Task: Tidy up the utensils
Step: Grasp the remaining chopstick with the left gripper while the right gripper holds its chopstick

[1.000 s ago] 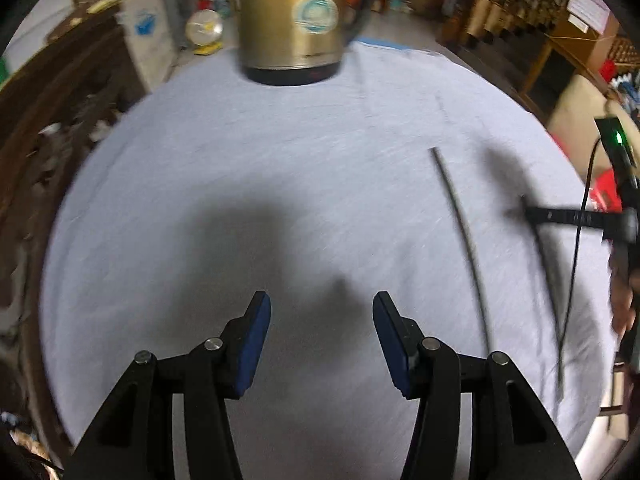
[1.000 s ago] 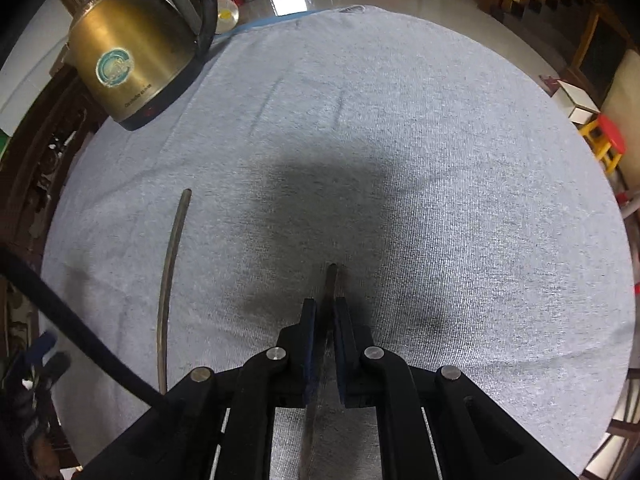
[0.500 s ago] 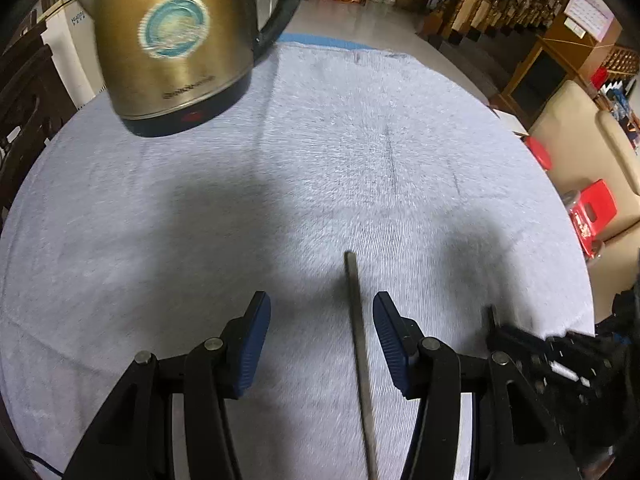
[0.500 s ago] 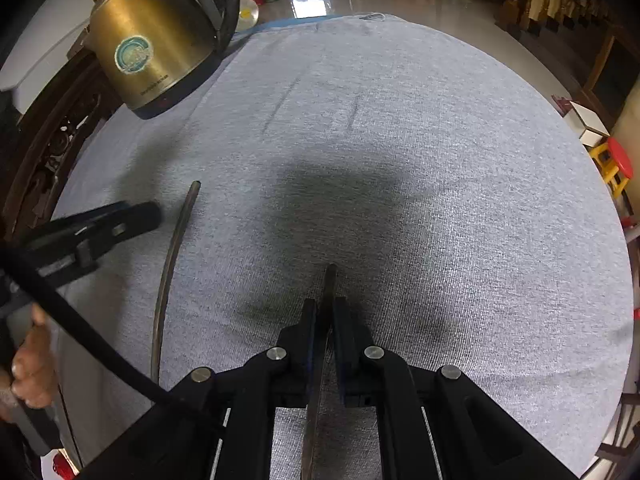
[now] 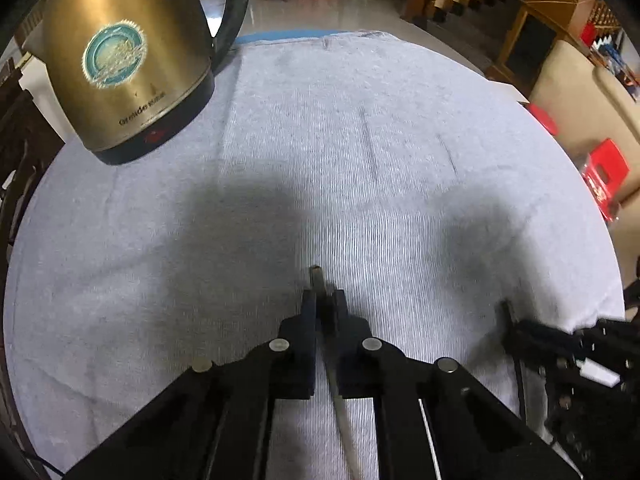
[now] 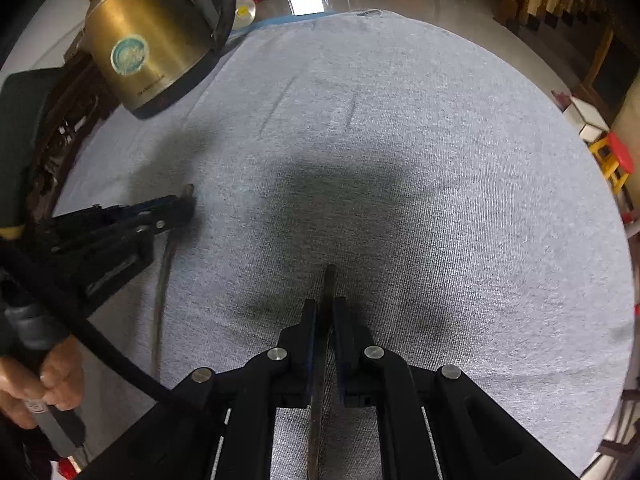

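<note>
Having slid sideways, left claw [image 5: 324, 300] now grips chopstick [image 5: 318, 276].

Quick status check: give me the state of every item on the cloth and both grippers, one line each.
Left gripper: shut on the left dark slender chopstick.
Left dark slender chopstick: clamped near its far end, lying along the grey cloth.
Right gripper: shut on the right dark slender chopstick.
Right dark slender chopstick: clamped, tip jutting past the pads.
Brass-coloured electric kettle: upright, untouched; lid not visible.
</note>
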{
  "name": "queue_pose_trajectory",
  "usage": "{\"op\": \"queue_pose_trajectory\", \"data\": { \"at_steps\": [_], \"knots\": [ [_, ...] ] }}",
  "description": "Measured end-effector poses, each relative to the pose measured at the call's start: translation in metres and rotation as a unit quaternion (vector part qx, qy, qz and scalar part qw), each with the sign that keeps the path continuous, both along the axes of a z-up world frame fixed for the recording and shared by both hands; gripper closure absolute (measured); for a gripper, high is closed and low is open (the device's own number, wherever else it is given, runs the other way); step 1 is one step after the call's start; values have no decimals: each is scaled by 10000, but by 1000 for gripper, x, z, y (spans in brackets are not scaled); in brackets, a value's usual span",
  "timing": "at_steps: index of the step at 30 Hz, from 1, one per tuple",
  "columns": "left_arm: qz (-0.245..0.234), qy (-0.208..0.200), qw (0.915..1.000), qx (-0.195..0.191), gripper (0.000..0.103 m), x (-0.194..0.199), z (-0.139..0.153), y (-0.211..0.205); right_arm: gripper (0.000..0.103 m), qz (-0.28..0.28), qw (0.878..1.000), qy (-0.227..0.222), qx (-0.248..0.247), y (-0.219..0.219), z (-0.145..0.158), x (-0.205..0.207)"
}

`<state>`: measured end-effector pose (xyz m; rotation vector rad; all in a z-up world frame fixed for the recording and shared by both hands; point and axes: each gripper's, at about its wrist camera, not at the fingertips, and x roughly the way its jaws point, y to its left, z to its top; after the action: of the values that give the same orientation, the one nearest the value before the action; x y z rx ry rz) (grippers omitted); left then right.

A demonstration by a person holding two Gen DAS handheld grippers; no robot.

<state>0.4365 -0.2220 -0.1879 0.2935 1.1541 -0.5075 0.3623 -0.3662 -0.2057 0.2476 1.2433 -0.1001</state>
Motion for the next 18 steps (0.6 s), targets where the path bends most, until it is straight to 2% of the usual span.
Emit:
{"op": "queue_pose_trajectory", "data": {
  "at_steps": [5,8,13,17,18],
  "knots": [
    [-145,163,9997,96,98,-15,1,26,94,137,9984,420,-361,17,1,12],
    [-179,397,9990,104,98,-29,1,47,91,246,9956,760,-493,24,3,15],
    [-239,643,9976,2,98,-34,2,59,90,243,9934,890,-681,34,4,20],
    [-335,650,9973,-84,79,-35,3,55,90,286,9927,904,-742,41,6,24],
    [-375,553,9978,-38,79,-38,2,53,90,297,9927,884,-759,42,7,24]
  ]
}}
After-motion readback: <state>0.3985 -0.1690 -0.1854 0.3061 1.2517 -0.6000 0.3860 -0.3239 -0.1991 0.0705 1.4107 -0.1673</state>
